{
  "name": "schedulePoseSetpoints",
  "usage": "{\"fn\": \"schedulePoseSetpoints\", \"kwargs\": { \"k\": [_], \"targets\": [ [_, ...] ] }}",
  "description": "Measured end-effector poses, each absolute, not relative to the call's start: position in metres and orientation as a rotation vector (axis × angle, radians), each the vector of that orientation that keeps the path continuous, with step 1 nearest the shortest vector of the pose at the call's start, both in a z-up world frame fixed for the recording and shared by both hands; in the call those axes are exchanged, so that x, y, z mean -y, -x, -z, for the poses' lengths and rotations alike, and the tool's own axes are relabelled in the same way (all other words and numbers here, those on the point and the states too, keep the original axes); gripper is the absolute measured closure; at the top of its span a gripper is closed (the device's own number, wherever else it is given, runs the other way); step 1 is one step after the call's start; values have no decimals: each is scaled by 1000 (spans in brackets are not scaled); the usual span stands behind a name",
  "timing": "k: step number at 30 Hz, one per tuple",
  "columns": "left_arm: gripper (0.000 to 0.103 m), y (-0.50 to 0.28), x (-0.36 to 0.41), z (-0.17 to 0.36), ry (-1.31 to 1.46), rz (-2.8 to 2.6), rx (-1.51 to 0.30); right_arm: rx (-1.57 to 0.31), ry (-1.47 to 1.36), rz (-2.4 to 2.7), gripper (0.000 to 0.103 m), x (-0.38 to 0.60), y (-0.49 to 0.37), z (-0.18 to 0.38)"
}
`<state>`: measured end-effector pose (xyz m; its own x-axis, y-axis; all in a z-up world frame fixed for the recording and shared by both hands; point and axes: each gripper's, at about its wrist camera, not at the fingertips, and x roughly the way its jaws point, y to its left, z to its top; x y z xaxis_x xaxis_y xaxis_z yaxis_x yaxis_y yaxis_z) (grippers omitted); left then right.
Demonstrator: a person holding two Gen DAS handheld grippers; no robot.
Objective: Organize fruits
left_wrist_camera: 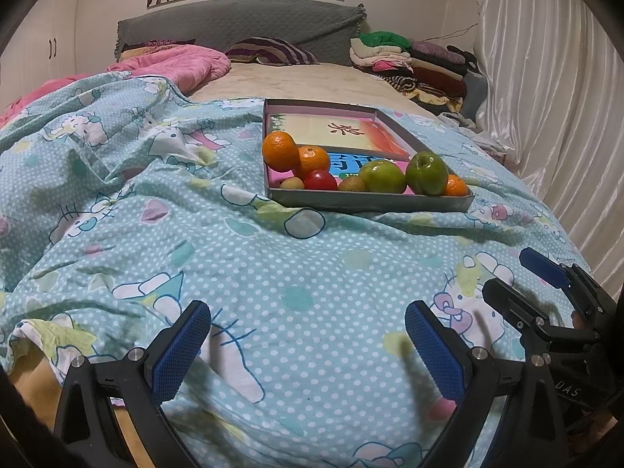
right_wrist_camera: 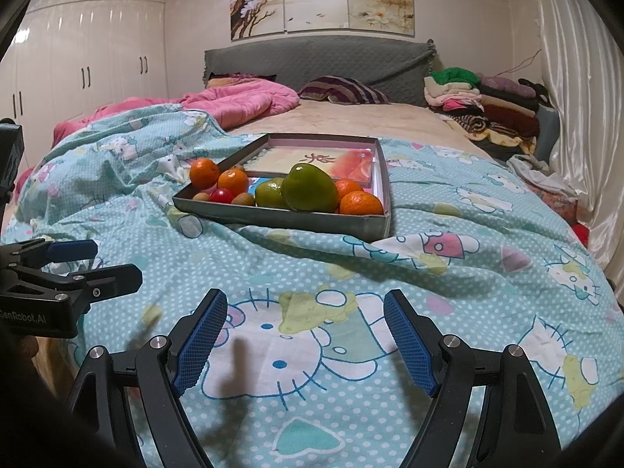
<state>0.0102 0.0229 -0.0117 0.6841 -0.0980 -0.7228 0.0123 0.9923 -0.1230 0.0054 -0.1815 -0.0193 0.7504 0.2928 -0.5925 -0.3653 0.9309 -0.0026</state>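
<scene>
The left gripper [left_wrist_camera: 308, 345] is held low over a teal cartoon-print quilt [left_wrist_camera: 241, 257], its blue-padded fingers [left_wrist_camera: 181, 351] spread wide with nothing between them. The right gripper [right_wrist_camera: 306, 337] is held just beside it in the same posture, jaws wide apart and empty, above a printed cat face on the quilt. Each tool is caught at the edge of the other's camera view.

Farther up the bed, well apart from both grippers, a shallow grey tray [right_wrist_camera: 280, 218] is seen resting on the quilt, a printed card lying flat inside it. The fruit is gathered along the tray's near wall: two green apples [left_wrist_camera: 384, 176] side by side, oranges [left_wrist_camera: 280, 151] stacked at the left end, another orange [right_wrist_camera: 360, 203] at the right corner, a small red fruit [left_wrist_camera: 320, 180] and two small brownish fruits flanking it.

Beyond the tray, a pink comforter [right_wrist_camera: 241, 105], a striped pillow [right_wrist_camera: 343, 89] and a pile of folded clothes [right_wrist_camera: 483, 105] are shown against a grey headboard [right_wrist_camera: 312, 62].
</scene>
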Motion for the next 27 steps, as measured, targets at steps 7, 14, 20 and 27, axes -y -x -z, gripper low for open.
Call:
{"fn": "schedulePoseSetpoints", "kwargs": {
  "k": [7,14,20,27],
  "targets": [
    [2,-10,-23,11,115,63,-813,-627,119,-362,19,181,-6,20],
    [2,-10,-23,10,121,66,-816,-631,117,-360,19,180,-7,20],
    [2,-10,-22,9,121,67,-815,-634,118,-365,19,179,-7,21],
    [2,-12,-24,10,136,72,-822,-640,113,-354,19,180,-11,22]
  ]
}}
